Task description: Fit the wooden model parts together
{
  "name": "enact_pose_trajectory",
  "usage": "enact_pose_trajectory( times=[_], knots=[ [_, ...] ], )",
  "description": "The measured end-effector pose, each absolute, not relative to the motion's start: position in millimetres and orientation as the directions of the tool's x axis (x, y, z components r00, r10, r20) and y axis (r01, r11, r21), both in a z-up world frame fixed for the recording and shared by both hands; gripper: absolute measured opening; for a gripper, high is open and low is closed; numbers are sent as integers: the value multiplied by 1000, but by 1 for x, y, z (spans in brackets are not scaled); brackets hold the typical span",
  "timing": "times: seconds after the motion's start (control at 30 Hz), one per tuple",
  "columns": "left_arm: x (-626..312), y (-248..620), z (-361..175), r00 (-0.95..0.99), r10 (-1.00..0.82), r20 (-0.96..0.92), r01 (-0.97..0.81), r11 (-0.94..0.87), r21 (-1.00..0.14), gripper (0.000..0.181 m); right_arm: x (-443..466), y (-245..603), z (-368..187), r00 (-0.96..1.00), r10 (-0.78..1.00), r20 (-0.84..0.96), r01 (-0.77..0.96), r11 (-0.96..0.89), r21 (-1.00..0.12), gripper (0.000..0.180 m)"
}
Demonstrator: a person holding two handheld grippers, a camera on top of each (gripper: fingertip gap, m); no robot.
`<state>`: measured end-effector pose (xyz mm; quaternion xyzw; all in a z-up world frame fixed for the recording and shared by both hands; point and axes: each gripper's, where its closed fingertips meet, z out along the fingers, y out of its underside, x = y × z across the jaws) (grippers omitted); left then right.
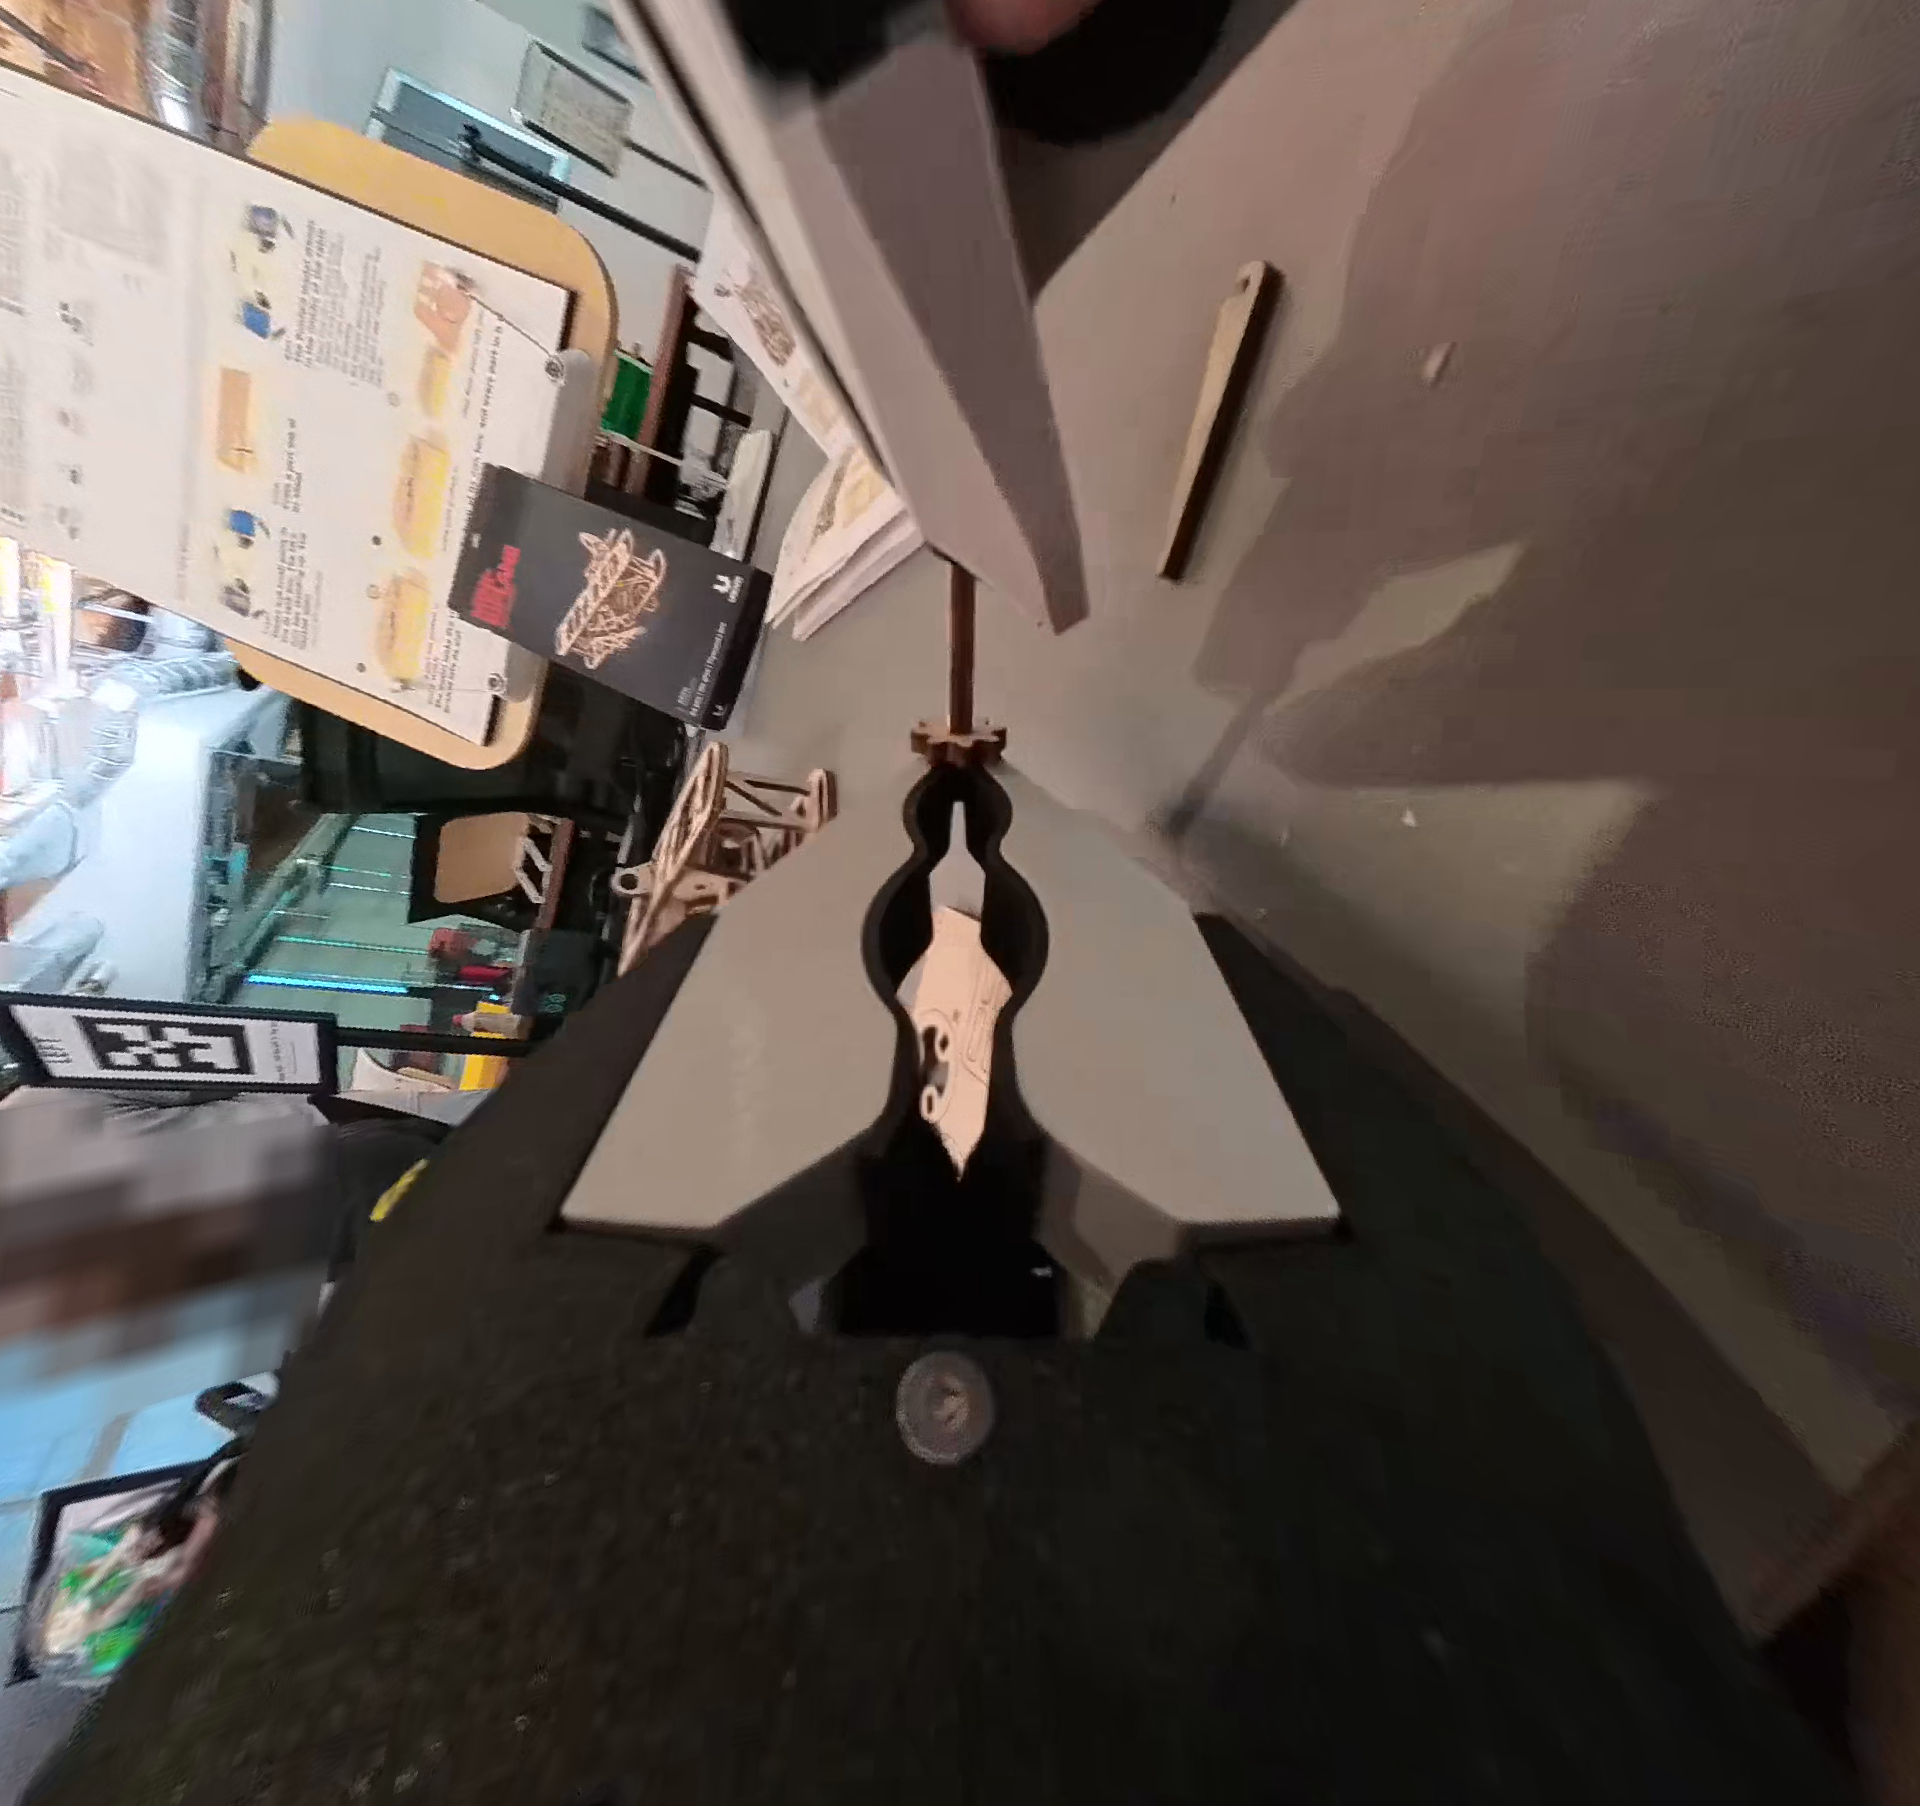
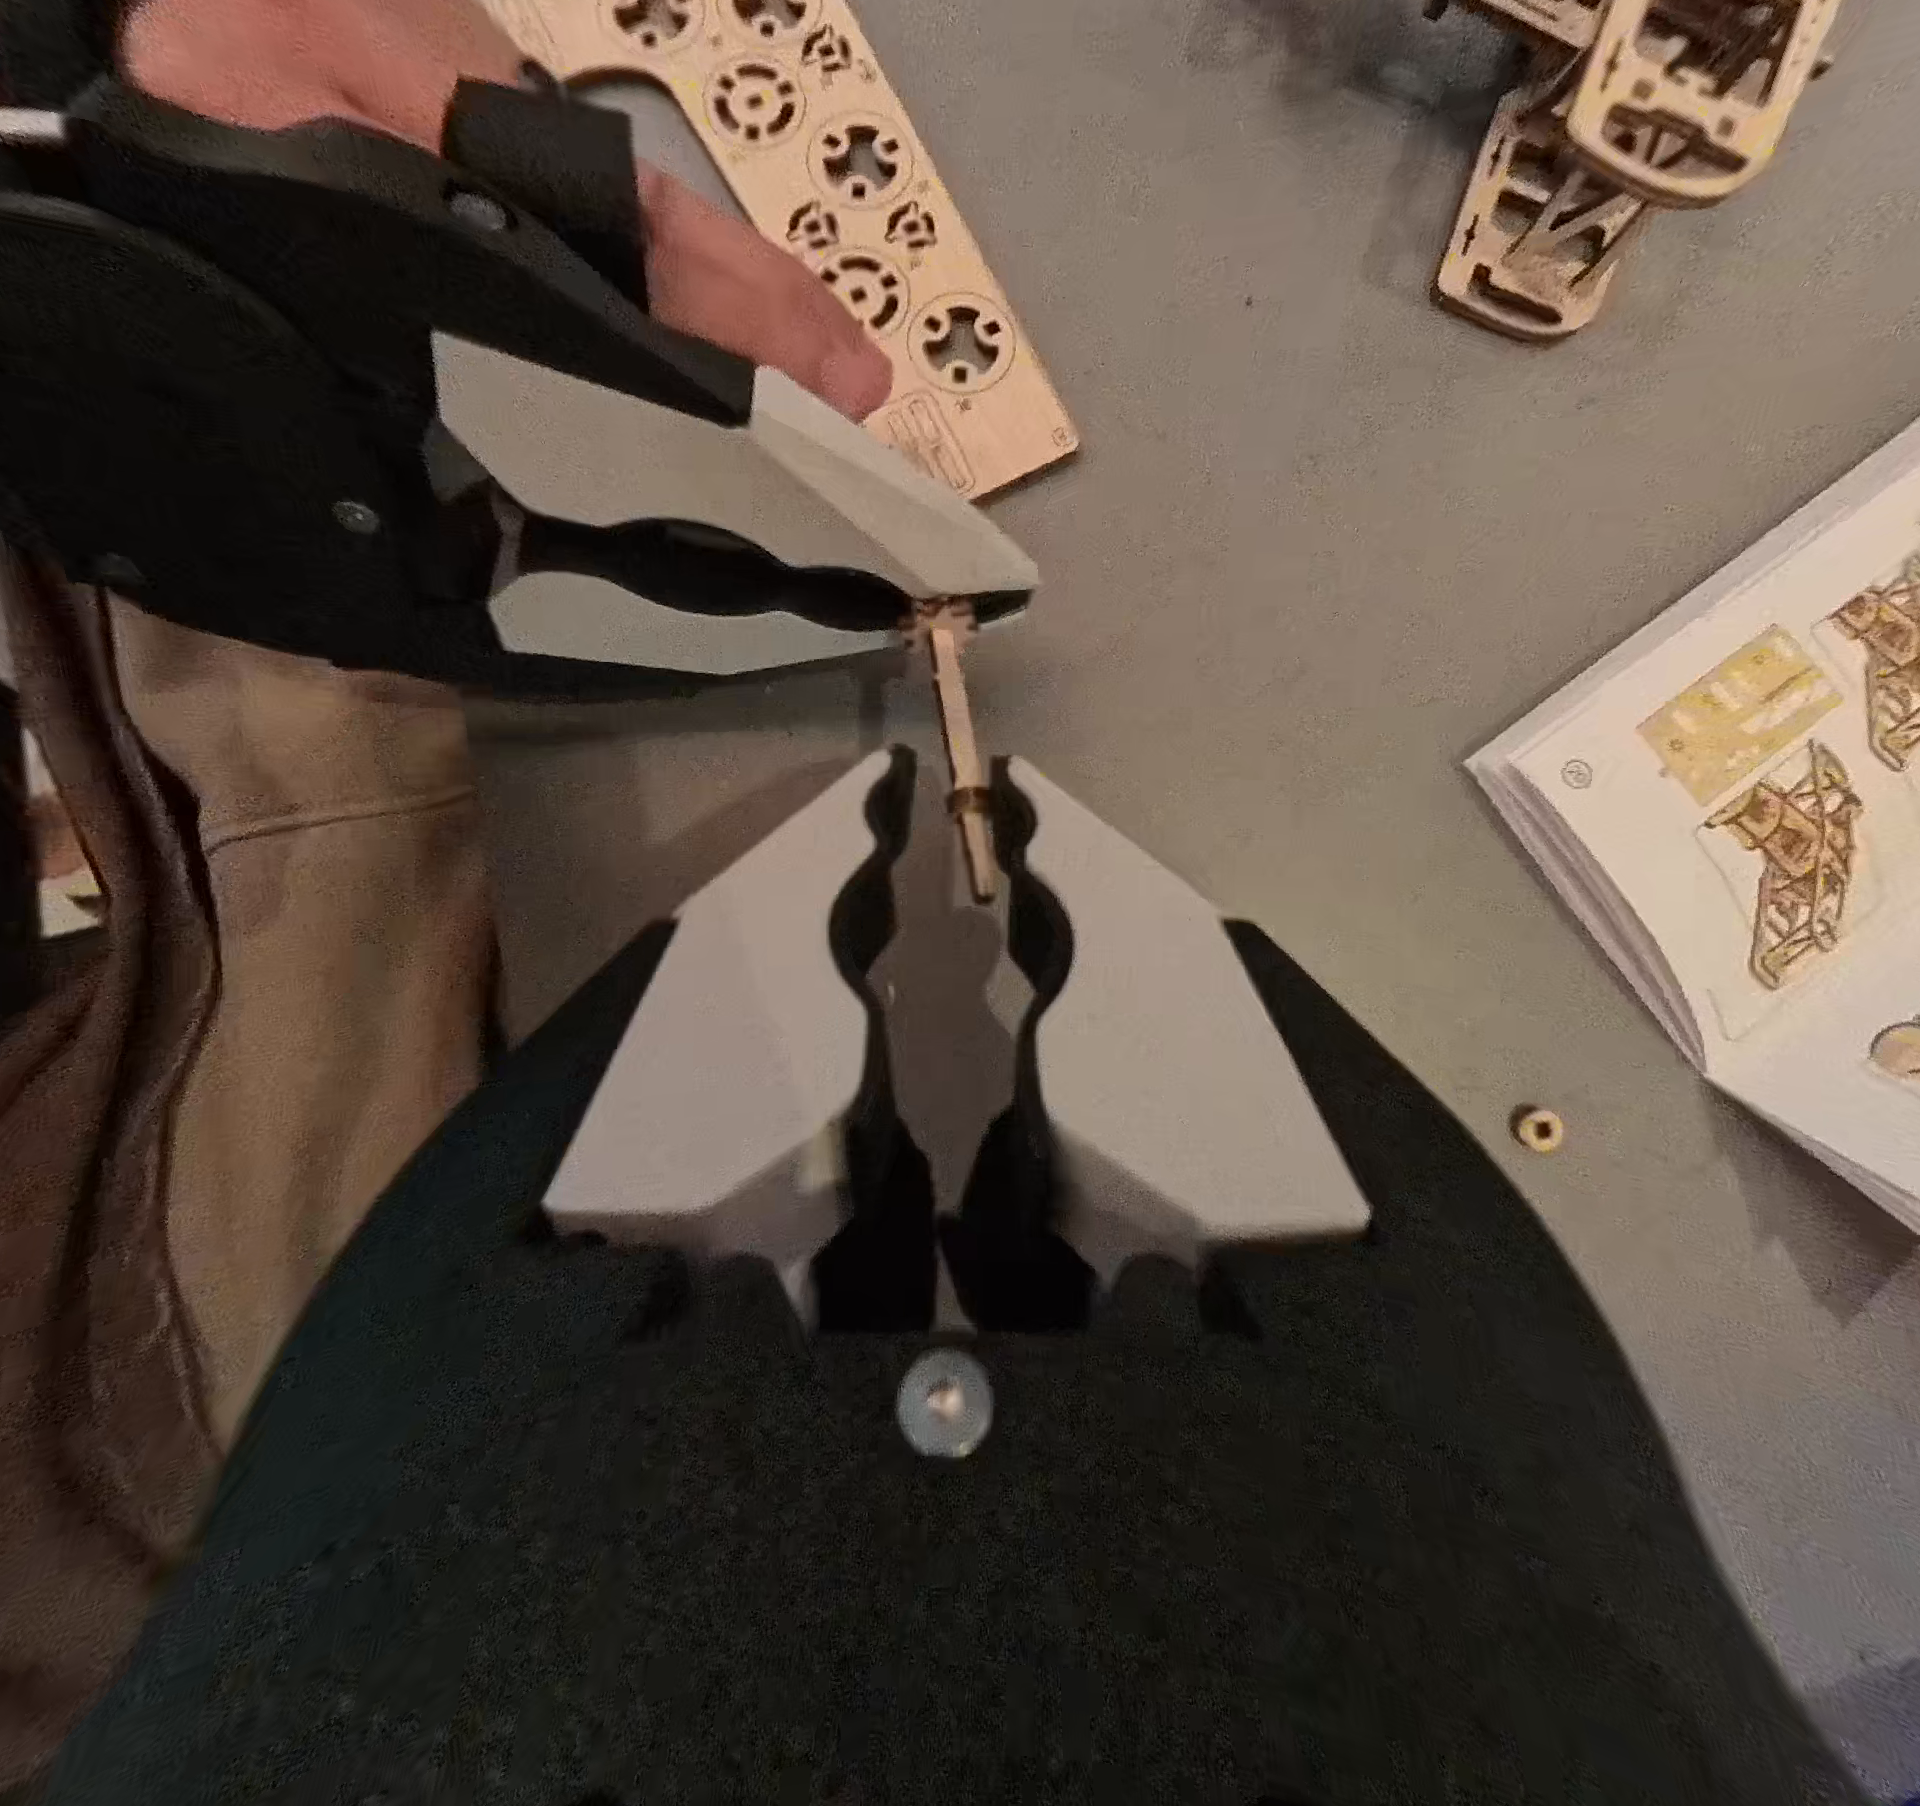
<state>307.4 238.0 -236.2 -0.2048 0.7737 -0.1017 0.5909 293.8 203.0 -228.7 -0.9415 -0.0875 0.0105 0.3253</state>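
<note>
Fingers of pale grey plastic with wavy black inner pads belong to the left gripper (image 1: 958, 788); they are pinched together on a small toothed wooden gear (image 1: 958, 740) at their very tips. From that gear a slim, square-edged wooden axle (image 2: 958, 748) sticks straight out. In the right wrist view the right gripper (image 2: 951, 790) has its fingers parted, one on either side of the axle's free end, where a thin brass-coloured ring (image 2: 968, 802) circles the shaft; whether the right-hand pad touches the shaft cannot be told. Both gripper bodies are matte black with a grainy, speckled surface and a silver screw head at centre.

A person's hand (image 2: 312, 63) wraps the black handle of the left gripper, one fingertip laid along its grey finger.

Beneath lies a flat grey table (image 2: 1299, 613) with a dull, faintly scuffed finish. On it, near the right gripper, sits a tiny wooden ring (image 2: 1536, 1127), just beside an open instruction booklet (image 2: 1714, 873) with glossy white pages. Farther off is a thin laser-cut plywood sheet (image 2: 831, 198) perforated with round wheel-like cut-outs, and a partly built openwork wooden model (image 2: 1621, 83) of pale ply. A narrow flat wooden strip (image 1: 1216, 421) also lies on the table, and a black cardboard box (image 1: 613, 598) stands beyond
</note>
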Motion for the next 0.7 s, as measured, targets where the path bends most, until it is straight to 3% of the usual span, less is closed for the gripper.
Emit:
enact_pose_trajectory(
  times=[0.17, 0.43, 0.53, 0.7],
  knots=[
    [307, 240, -230, -145, -388, -910, -177, 915, -362, 0, 297, 207, -230, 970, 233, 70, 232, -795, -561, 5],
    [300, 240, -203, -96, -589, -802, -81, 808, -584, 0, 283, 227, -199, 965, 255, 67, 189, -490, -851, 10],
    [298, 242, -205, -83, -569, -818, -91, 822, -562, 0, 283, 231, -201, 955, 225, 192, 271, -408, -872, 12],
    [299, 241, -210, -48, -442, -896, -112, 893, -435, 0, 286, 227, -220, 960, 208, 189, 276, -562, -780, 10]
  ],
)
